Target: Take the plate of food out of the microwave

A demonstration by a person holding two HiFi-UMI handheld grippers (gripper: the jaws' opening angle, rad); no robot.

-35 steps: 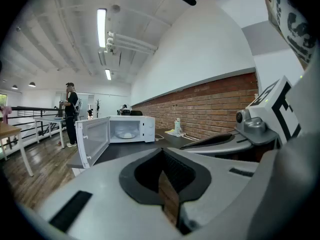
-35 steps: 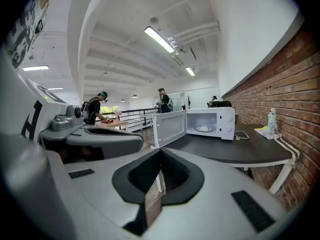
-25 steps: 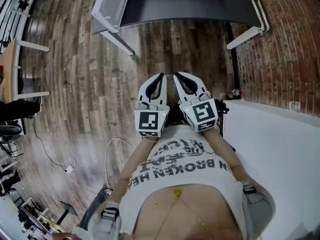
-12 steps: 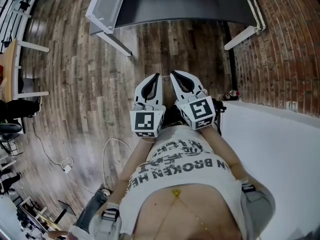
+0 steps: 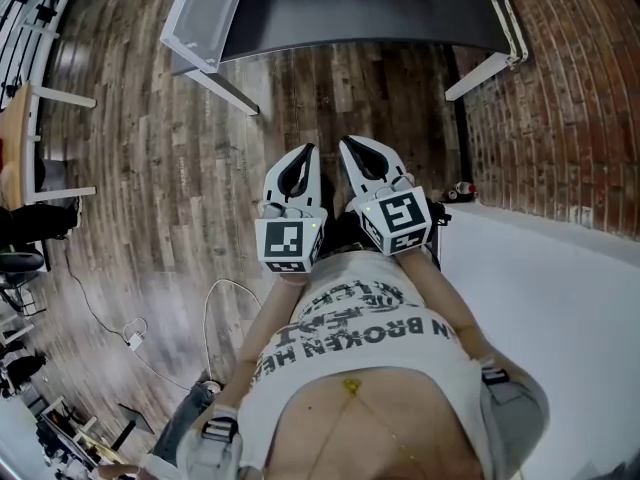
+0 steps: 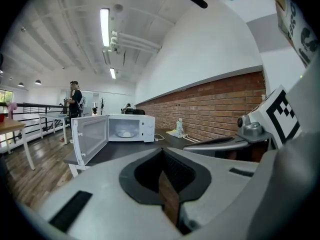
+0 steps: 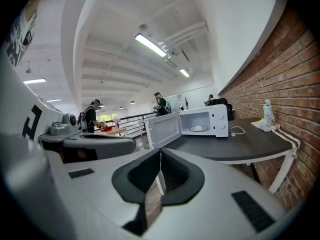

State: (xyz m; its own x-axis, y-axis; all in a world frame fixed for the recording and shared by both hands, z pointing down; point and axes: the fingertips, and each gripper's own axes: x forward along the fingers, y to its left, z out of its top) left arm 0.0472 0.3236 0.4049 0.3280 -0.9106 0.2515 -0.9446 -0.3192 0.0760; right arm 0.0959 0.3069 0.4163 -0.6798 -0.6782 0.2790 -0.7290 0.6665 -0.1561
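A white microwave [image 6: 132, 128] stands on a dark table [image 6: 120, 151] some way ahead, its door [image 6: 90, 136] swung open to the left. Inside it sits a plate of food [image 6: 125, 133]. The right gripper view shows the same microwave [image 7: 210, 121], door [image 7: 164, 129] and plate [image 7: 198, 128]. In the head view the left gripper [image 5: 307, 151] and right gripper [image 5: 348, 145] are held side by side close to the person's body, above the wooden floor and well short of the table [image 5: 350, 8]. Both are shut with nothing in them.
A brick wall [image 5: 560, 98] runs along the right. A bottle [image 7: 268, 115] and a cable [image 7: 235, 131] lie on the table to the right of the microwave. The table's white support [image 5: 480, 73] slants down to the wall. People stand in the background. A cord [image 5: 215, 308] lies on the floor.
Both grippers have shifted slightly forward and stay shut. The open microwave door sits a little further left in the head view.
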